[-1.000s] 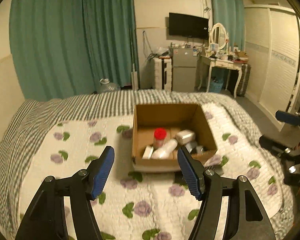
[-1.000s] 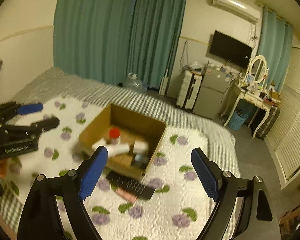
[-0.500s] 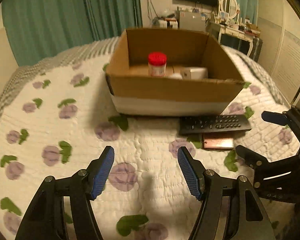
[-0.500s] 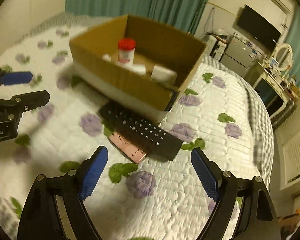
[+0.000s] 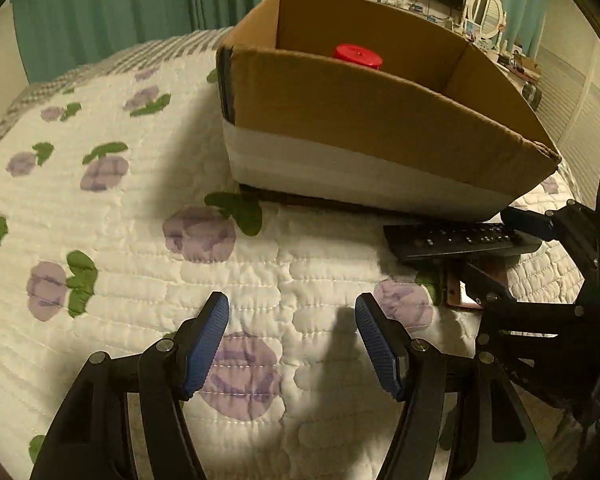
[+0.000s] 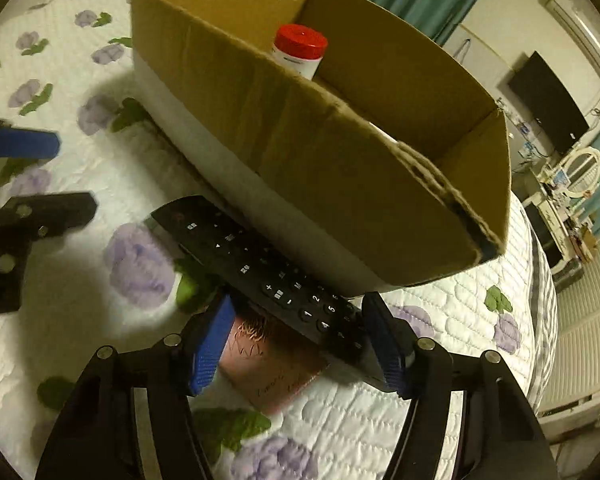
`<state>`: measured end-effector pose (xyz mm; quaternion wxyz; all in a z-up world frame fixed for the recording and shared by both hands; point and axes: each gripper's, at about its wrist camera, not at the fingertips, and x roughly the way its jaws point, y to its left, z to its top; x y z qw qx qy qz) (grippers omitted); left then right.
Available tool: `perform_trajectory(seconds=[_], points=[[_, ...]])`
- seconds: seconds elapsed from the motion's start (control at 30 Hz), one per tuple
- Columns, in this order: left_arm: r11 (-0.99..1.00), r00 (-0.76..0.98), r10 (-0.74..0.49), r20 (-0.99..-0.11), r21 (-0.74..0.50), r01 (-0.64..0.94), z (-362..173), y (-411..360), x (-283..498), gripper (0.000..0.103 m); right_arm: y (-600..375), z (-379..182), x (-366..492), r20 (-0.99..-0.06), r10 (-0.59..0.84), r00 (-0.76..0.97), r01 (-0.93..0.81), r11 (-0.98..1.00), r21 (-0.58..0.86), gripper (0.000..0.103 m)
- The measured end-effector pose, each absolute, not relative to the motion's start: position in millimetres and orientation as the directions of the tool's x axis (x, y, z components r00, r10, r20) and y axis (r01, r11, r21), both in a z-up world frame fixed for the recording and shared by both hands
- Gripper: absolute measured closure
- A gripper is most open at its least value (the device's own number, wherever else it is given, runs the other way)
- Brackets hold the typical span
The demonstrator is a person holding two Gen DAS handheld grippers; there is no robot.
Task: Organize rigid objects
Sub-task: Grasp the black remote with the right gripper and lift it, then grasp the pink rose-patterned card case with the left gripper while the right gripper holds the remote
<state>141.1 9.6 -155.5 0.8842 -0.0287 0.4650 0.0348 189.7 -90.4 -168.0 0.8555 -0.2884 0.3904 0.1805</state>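
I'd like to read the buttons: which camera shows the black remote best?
The right wrist view: the remote lies close, face up, its buttons legible, between the closing jaws of the right gripper. The left wrist view shows it only small and edge-on at the right, beside the box.

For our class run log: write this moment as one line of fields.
stage: grasping | right gripper: closing around remote, which lies on pink card | left gripper: open, empty, over quilt | box: holds red-capped bottle

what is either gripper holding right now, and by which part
Nothing held yet. The right gripper is closing around the near end of the remote; the left gripper is open over the quilt.
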Motion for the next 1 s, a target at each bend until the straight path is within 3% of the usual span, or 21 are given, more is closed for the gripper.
perform_trajectory(seconds=[0.1,0.13,0.2,0.43,0.73,0.83,1.0], points=[[0.996,0.566,0.032,-0.824,-0.019,-0.085,-155,10,139,0.034,-93,-166,189,-0.778,0.091,0.622,-0.536,0.774,-0.338,0.042],[0.996,0.566,0.033,-0.824,-0.017,-0.082,-154,9,137,0.034,-94,-165,187,-0.778,0.080,0.624,-0.534,0.770,-0.350,0.056],[0.997,0.566,0.032,-0.823,-0.015,-0.078,-151,8,135,0.034,-98,-163,174,-0.787,0.077,0.612,-0.545,0.762,-0.350,0.063],[0.997,0.575,0.016,-0.818,-0.029,-0.069,-139,3,125,0.034,-120,-144,134,-0.819,0.143,0.555,-0.548,0.804,-0.231,0.080],[0.998,0.590,-0.031,-0.807,-0.059,-0.028,-122,-10,119,0.034,-176,-115,104,-0.824,0.037,0.566,-0.385,0.895,-0.224,0.084],[0.998,0.582,-0.050,-0.811,-0.059,0.003,-123,-18,118,0.034,-202,-119,116,-0.858,0.037,0.511,-0.308,0.940,-0.143,0.083],[0.998,0.572,-0.060,-0.818,-0.035,0.054,-125,-32,114,0.034,-192,-131,133,-0.874,0.052,0.483,-0.323,0.938,-0.123,0.081]])
